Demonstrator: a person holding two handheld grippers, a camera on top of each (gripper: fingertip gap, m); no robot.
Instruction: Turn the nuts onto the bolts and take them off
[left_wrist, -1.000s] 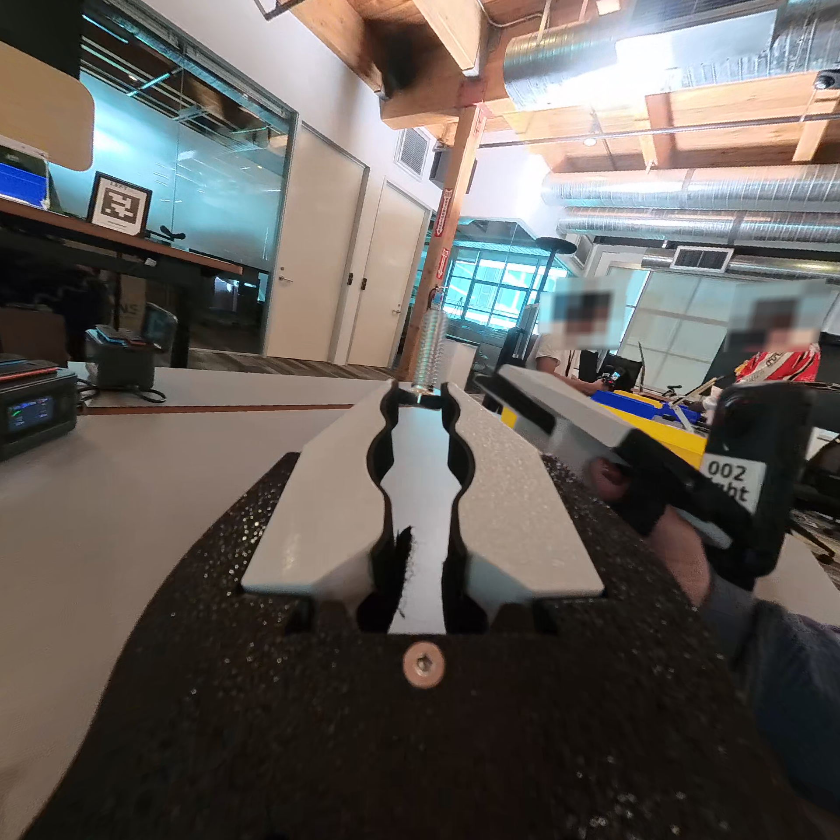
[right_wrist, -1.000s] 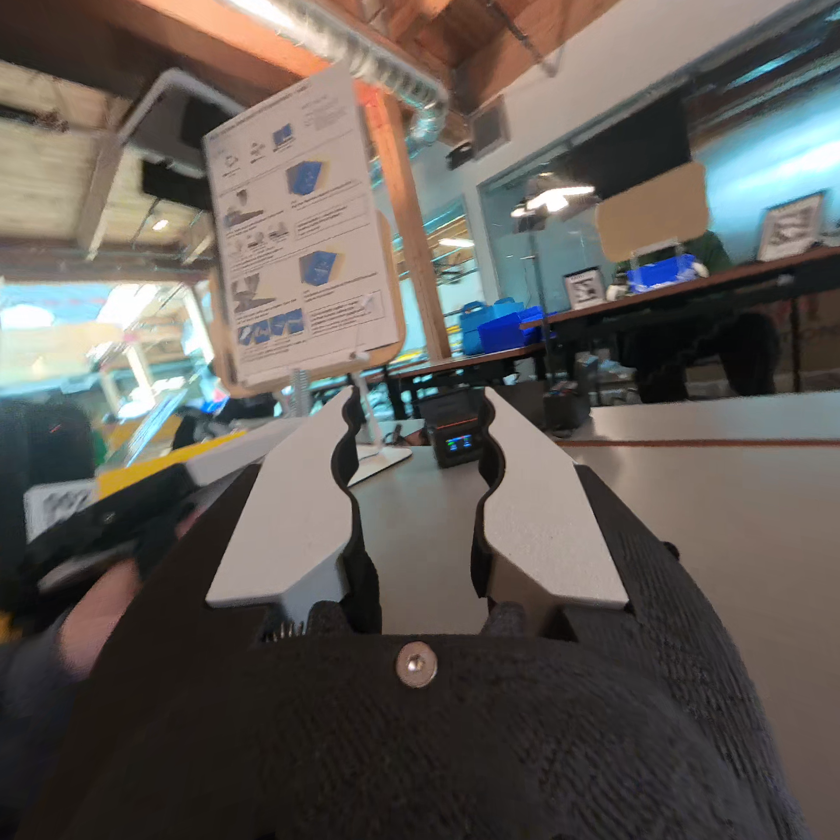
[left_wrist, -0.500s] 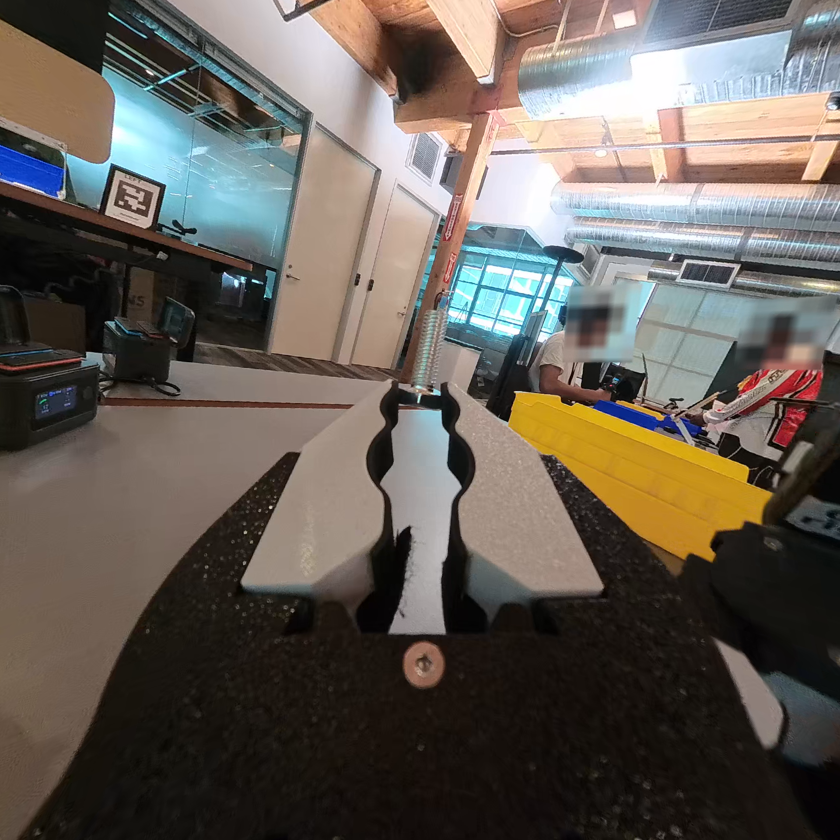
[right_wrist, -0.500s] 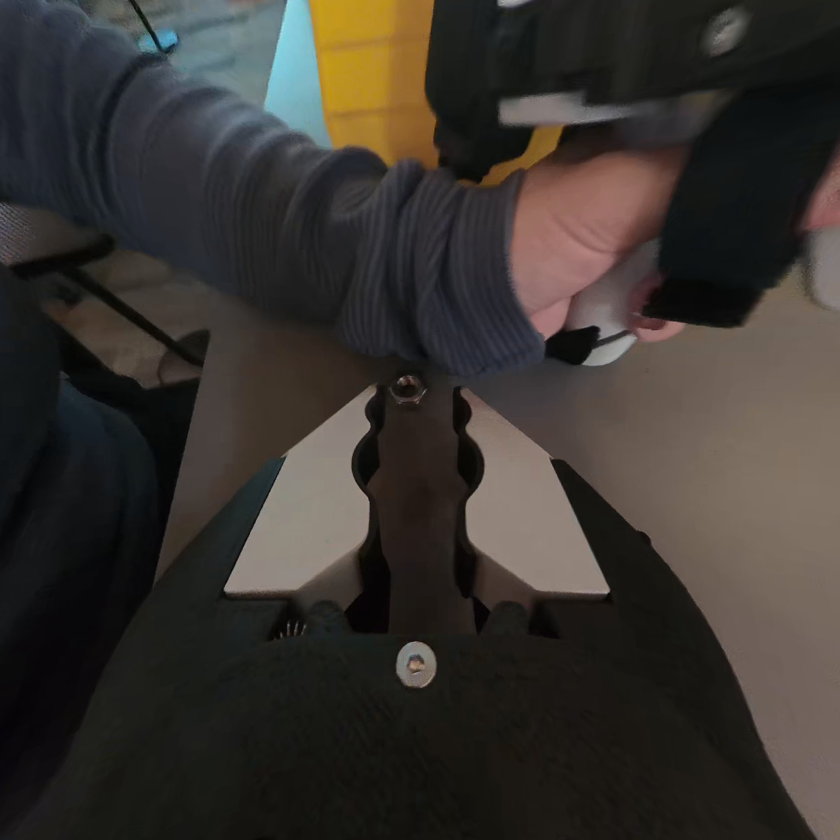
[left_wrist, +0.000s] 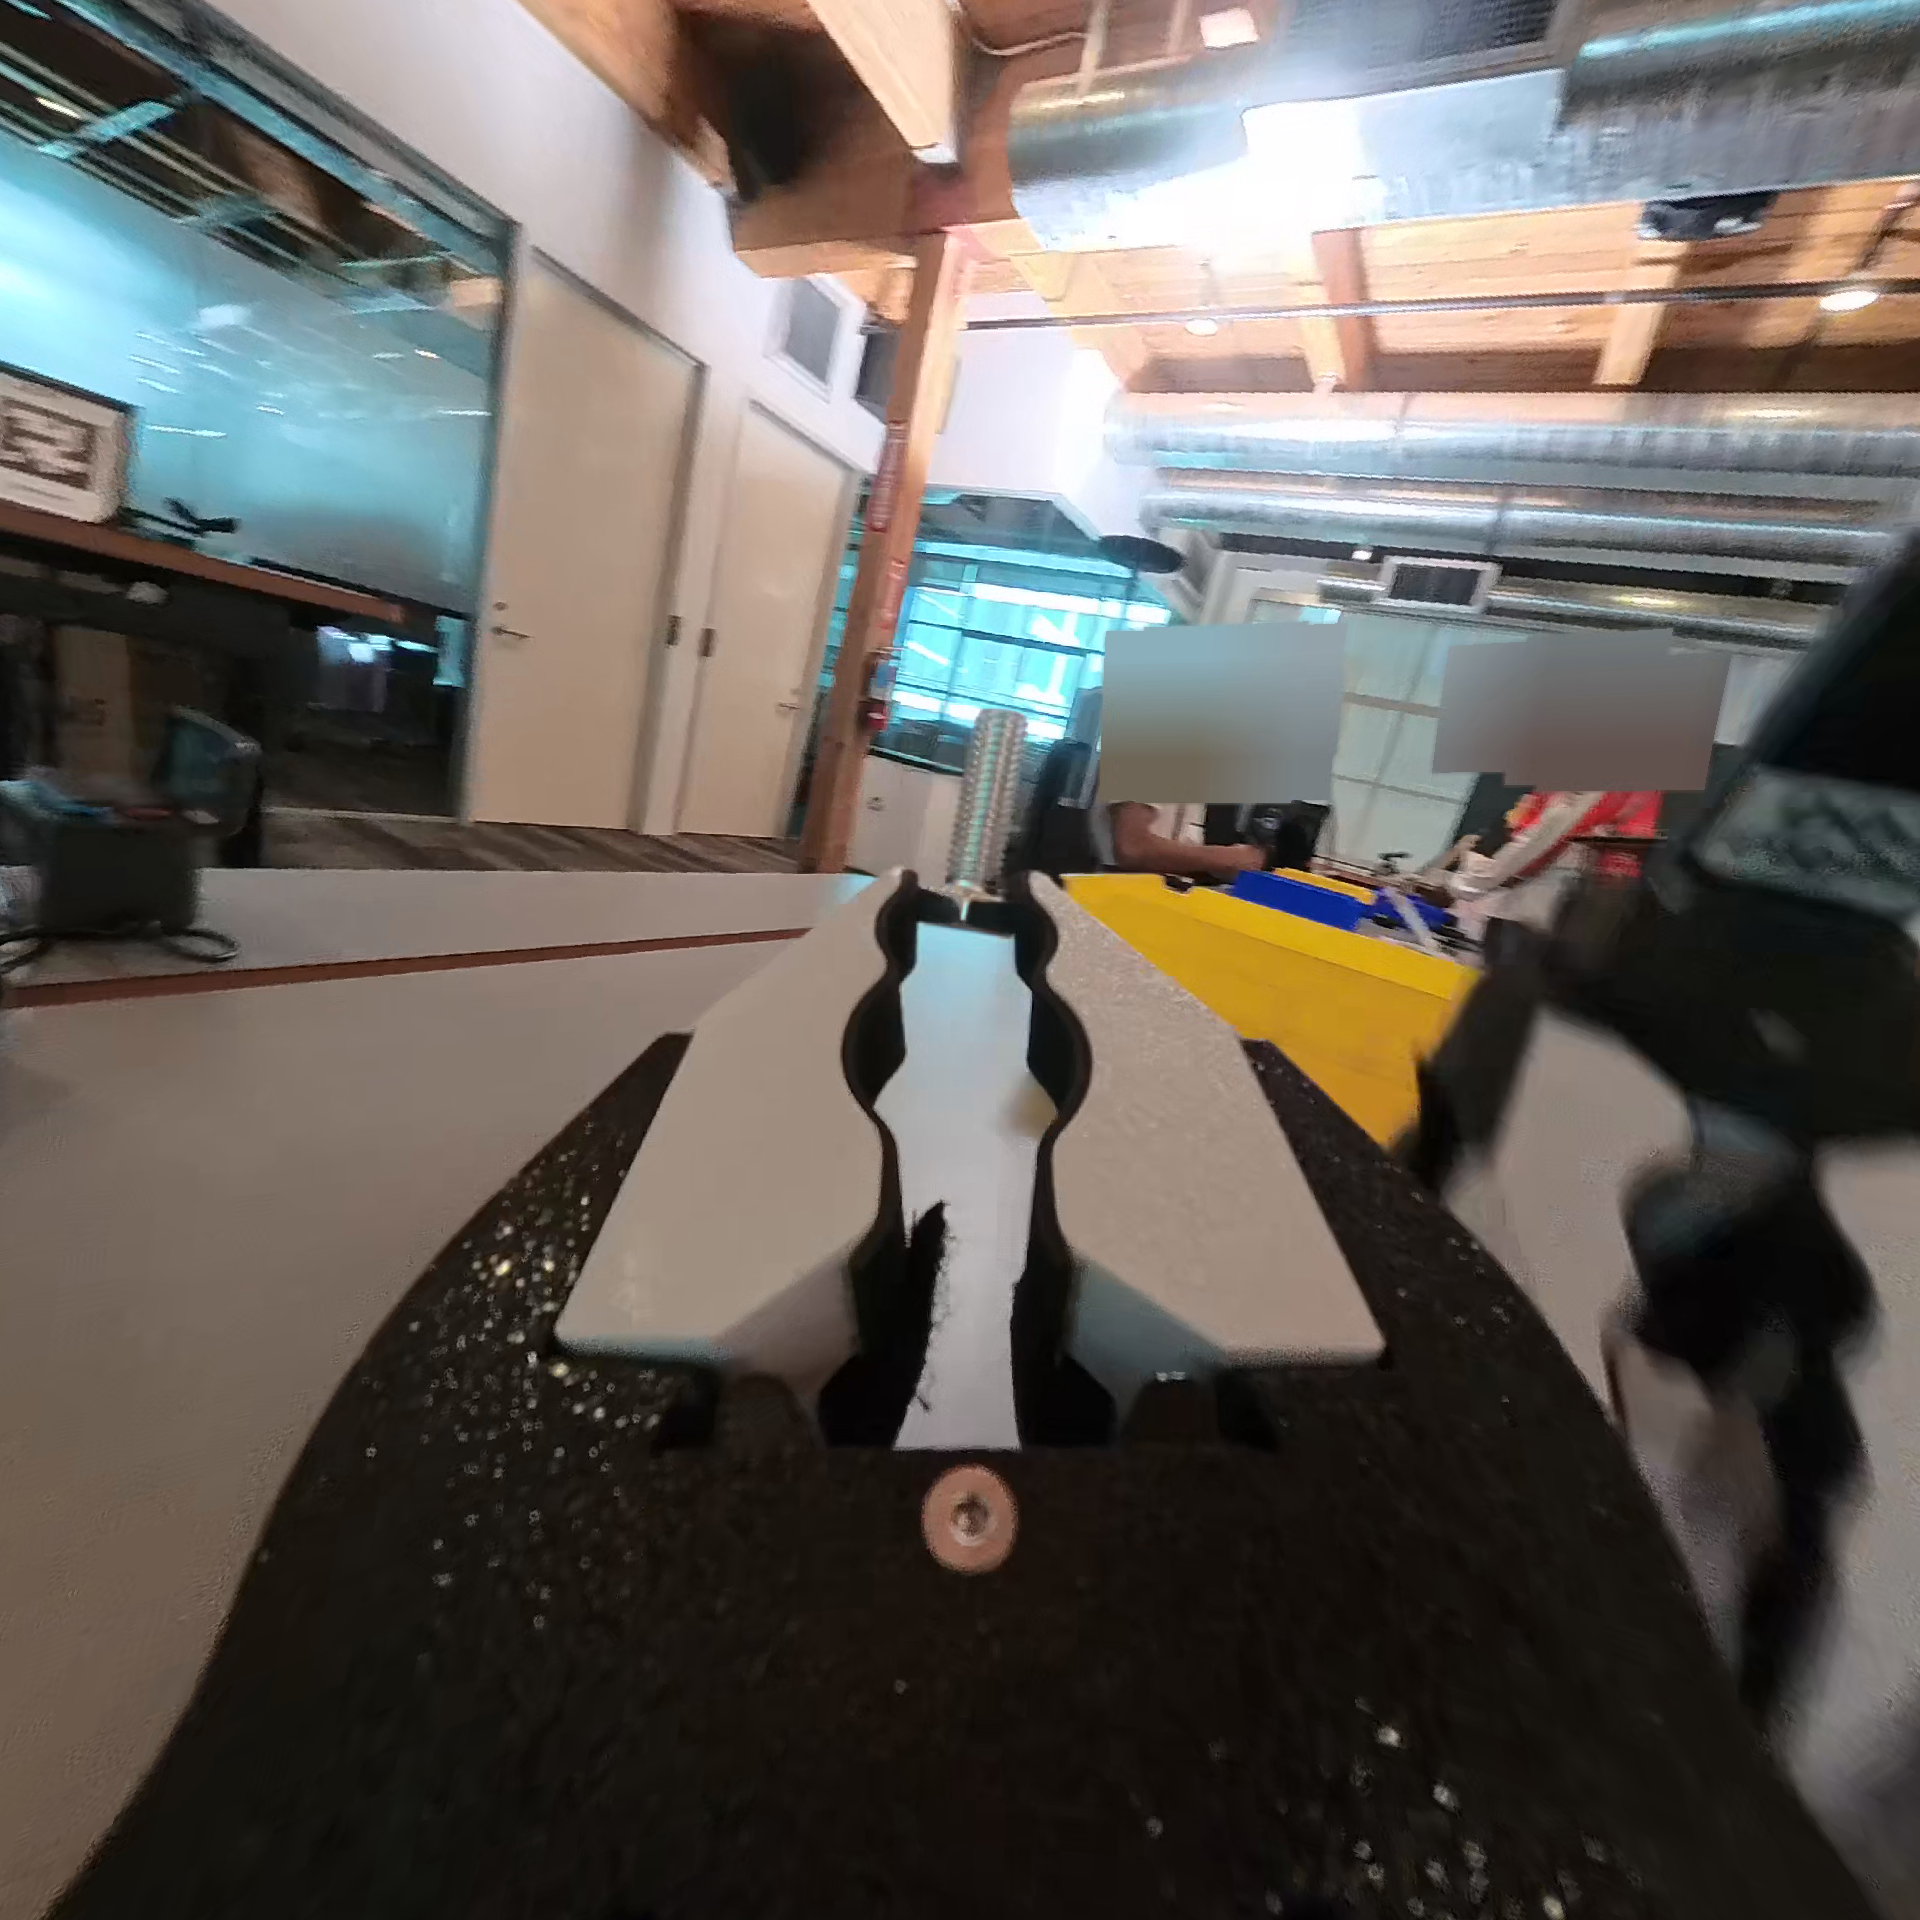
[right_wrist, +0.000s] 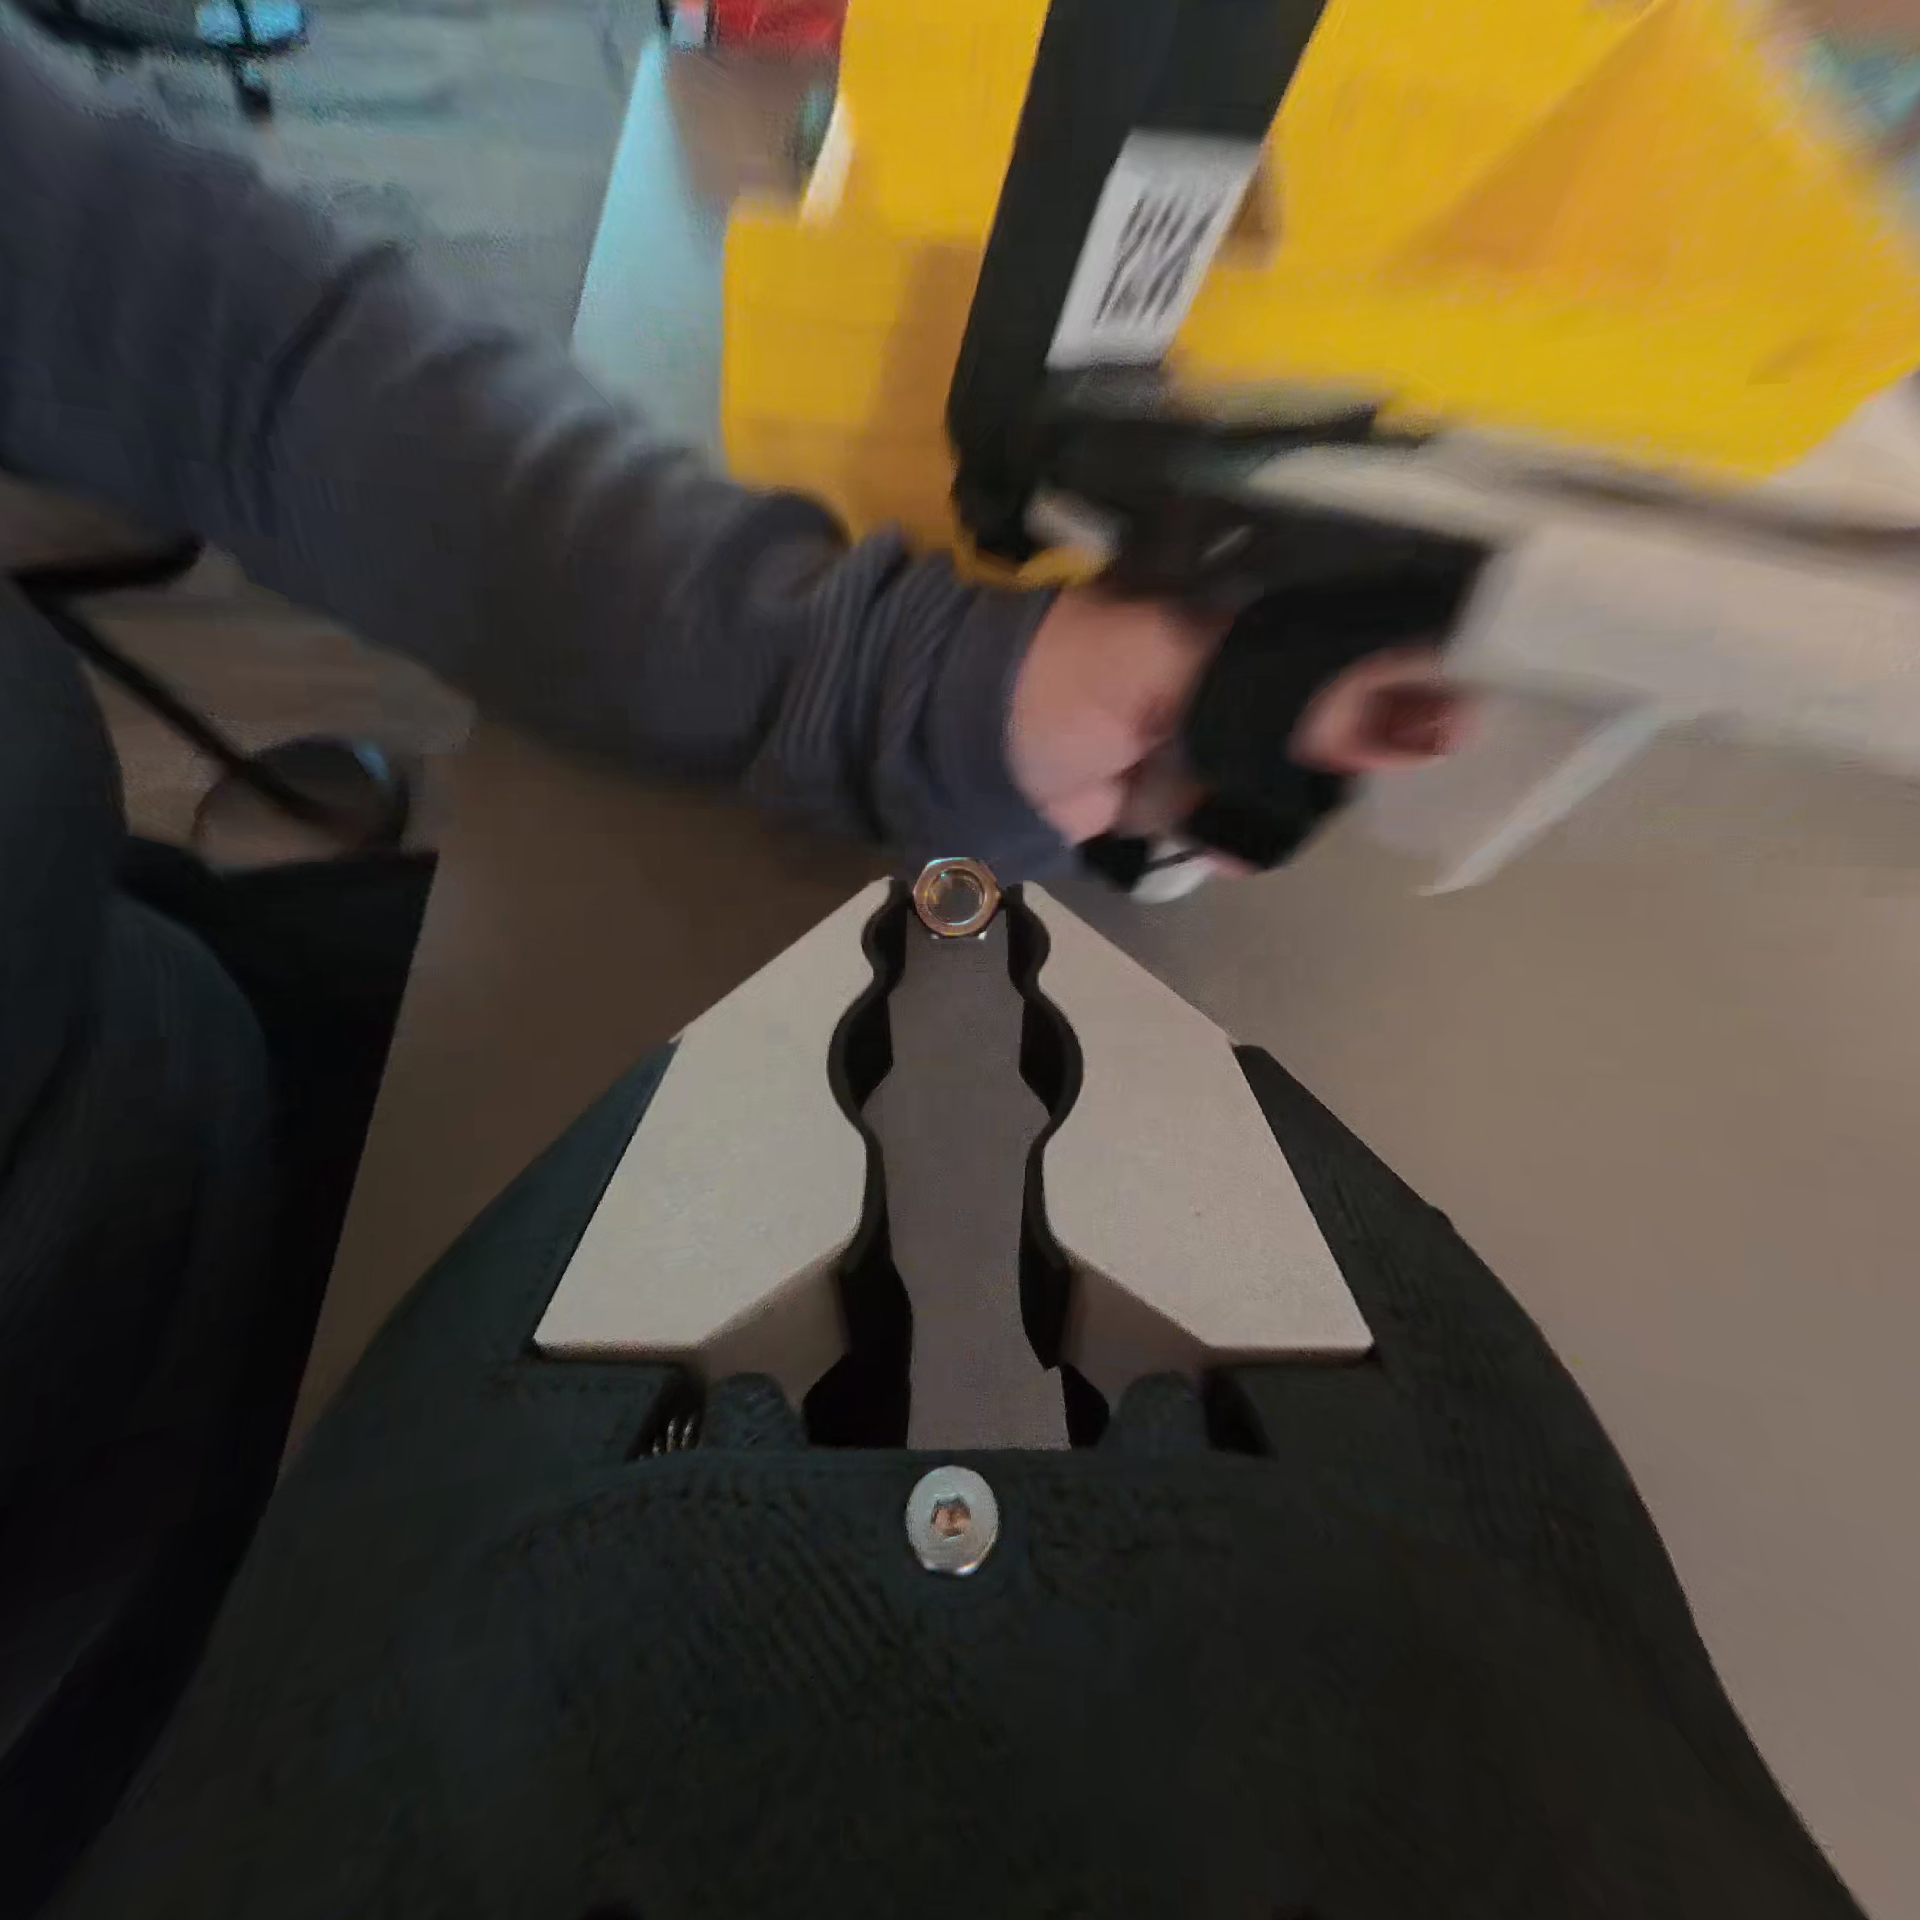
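Note:
In the left wrist view my left gripper (left_wrist: 966, 906) is shut on the head of a silver threaded bolt (left_wrist: 982, 795), which stands upright with its thread pointing up. In the right wrist view my right gripper (right_wrist: 956, 902) is shut on a small silver hex nut (right_wrist: 956, 896) at its fingertips, with the nut's hole facing the camera. The right gripper's black body (left_wrist: 1745, 1039) shows blurred at the right edge of the left wrist view. The left gripper (right_wrist: 1299, 582), held in a hand with a grey sleeve, shows blurred beyond the nut in the right wrist view.
A grey table (left_wrist: 312, 1091) lies under both grippers. A yellow bin (left_wrist: 1278, 966) stands to the right of the bolt and also shows in the right wrist view (right_wrist: 1507, 291). A dark device with cables (left_wrist: 114, 883) sits far left. Two people sit behind the bin.
The right gripper closed on the nut, swung from facing across the room to facing the left hand, and drew nearer. The left gripper kept its hold on the bolt and turned slightly.

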